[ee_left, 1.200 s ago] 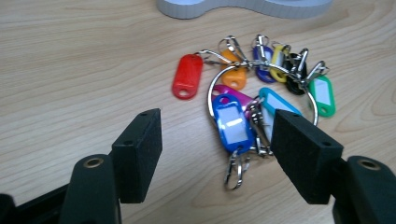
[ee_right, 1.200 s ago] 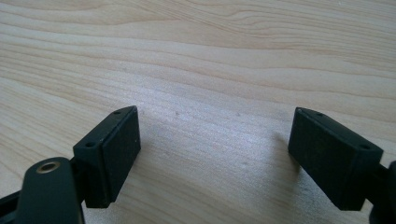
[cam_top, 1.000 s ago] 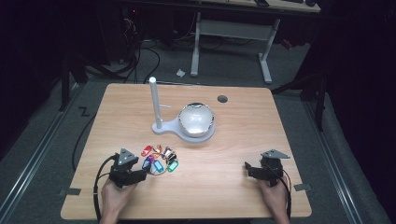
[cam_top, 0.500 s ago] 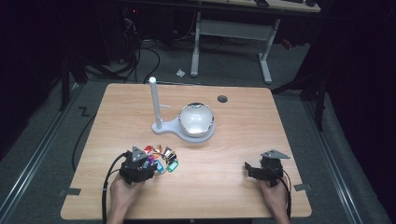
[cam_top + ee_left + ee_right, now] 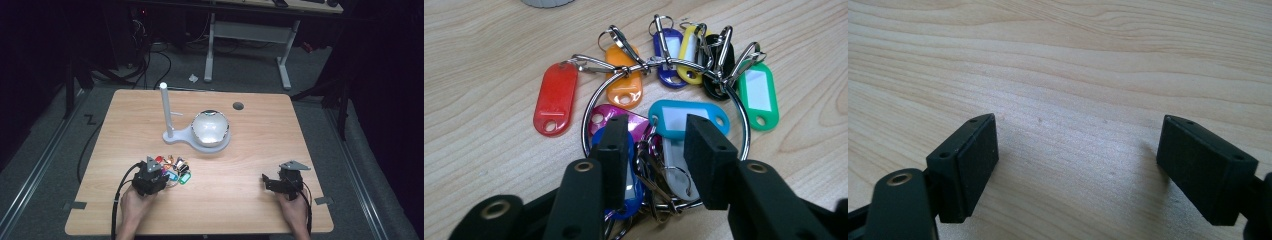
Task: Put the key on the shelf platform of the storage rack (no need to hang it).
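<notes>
A bunch of coloured key tags [image 5: 176,167] on a metal ring [image 5: 744,131] lies on the wooden table [image 5: 250,150], left of centre near the front. Red [image 5: 555,97], orange, blue, yellow, black, green [image 5: 756,95], teal [image 5: 674,117] and pink tags fan out from the ring. My left gripper [image 5: 161,176] [image 5: 656,130] hangs over the near side of the bunch. Its jaws have just been closing and now straddle a white tag and some clips, with a gap still showing beside each pad. My right gripper [image 5: 270,181] [image 5: 1075,145] stands wide open over bare wood at the front right.
A white stand with an upright post [image 5: 165,107] and a shiny dome [image 5: 211,128] on its base sits behind the tags at mid-table. A round cable hole [image 5: 238,106] lies near the far edge. Desk legs and cables stand on the floor beyond.
My left gripper has slid right and forward onto the bunch of key tags, and its jaws have narrowed. The right gripper has stayed still.
</notes>
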The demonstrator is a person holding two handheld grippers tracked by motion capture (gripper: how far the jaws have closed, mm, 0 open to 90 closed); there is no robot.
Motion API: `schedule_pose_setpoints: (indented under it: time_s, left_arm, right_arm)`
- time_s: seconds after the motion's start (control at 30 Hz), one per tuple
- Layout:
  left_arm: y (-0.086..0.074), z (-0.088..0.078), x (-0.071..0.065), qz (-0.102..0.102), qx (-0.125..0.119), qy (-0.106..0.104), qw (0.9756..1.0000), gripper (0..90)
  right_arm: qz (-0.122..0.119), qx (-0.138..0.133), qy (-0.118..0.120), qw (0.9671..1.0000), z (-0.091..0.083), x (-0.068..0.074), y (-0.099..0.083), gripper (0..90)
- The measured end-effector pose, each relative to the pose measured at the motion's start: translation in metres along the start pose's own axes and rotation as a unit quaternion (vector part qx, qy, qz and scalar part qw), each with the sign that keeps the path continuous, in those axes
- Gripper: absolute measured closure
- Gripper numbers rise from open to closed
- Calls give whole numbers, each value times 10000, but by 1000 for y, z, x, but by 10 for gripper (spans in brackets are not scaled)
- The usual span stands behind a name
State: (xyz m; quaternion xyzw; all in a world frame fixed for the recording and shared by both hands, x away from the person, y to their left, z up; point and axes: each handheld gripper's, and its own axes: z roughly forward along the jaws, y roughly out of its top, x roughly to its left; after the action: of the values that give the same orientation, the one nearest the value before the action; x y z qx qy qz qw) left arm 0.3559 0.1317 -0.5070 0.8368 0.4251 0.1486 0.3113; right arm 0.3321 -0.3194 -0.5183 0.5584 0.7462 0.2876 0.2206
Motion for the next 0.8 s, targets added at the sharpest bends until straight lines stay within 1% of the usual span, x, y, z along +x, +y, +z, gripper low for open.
schedule_pose_setpoints:
  time_s: [0.07, 0.17, 0.2, 0.27, 0.3, 0.33, 0.37, 0.4, 0.43, 0.63, 0.8]
  left_arm:
    - [1, 0, -2, 64, 18, -15, 10000, 676]
    - [3, 1, -2, 83, 33, -73, 9999, 727]
    - [3, 1, -2, 66, 24, -114, 9999, 727]
    - [3, 2, -2, 43, -32, -204, 9998, 764]
    - [4, 2, -2, 34, -42, -213, 9998, 778]
    - [4, 1, -1, 2, -68, -293, 9995, 793]
    - [4, 1, -1, 2, -68, -293, 9995, 806]
    - [4, 0, 0, -29, -91, -382, 9992, 806]
    - [4, 0, 1, -33, -98, -402, 9991, 817]
    - [5, -3, 1, 22, -114, -397, 9991, 844]
    - [12, -16, 5, -11, -311, -439, 9985, 847]
  right_arm:
    - [-1, -1, 3, 10000, 0, 0, 0, 169]
    - [-3, 0, 3, 10000, 0, 0, 0, 169]
    - [-3, 0, 3, 10000, 0, 0, 0, 169]
    - [-7, -1, 4, 10000, 0, 0, 0, 169]
    - [-8, -2, 4, 10000, 0, 0, 0, 169]
    - [-8, -7, 1, 10000, 0, 0, 0, 169]
    - [-8, -7, 1, 10000, 0, 0, 0, 169]
    - [-6, -6, 3, 10000, 0, 0, 0, 169]
    - [-8, -7, 3, 10000, 0, 0, 0, 169]
    - [-5, -5, 6, 10000, 0, 0, 0, 169]
    - [-4, -7, 9, 10000, 0, 0, 0, 169]
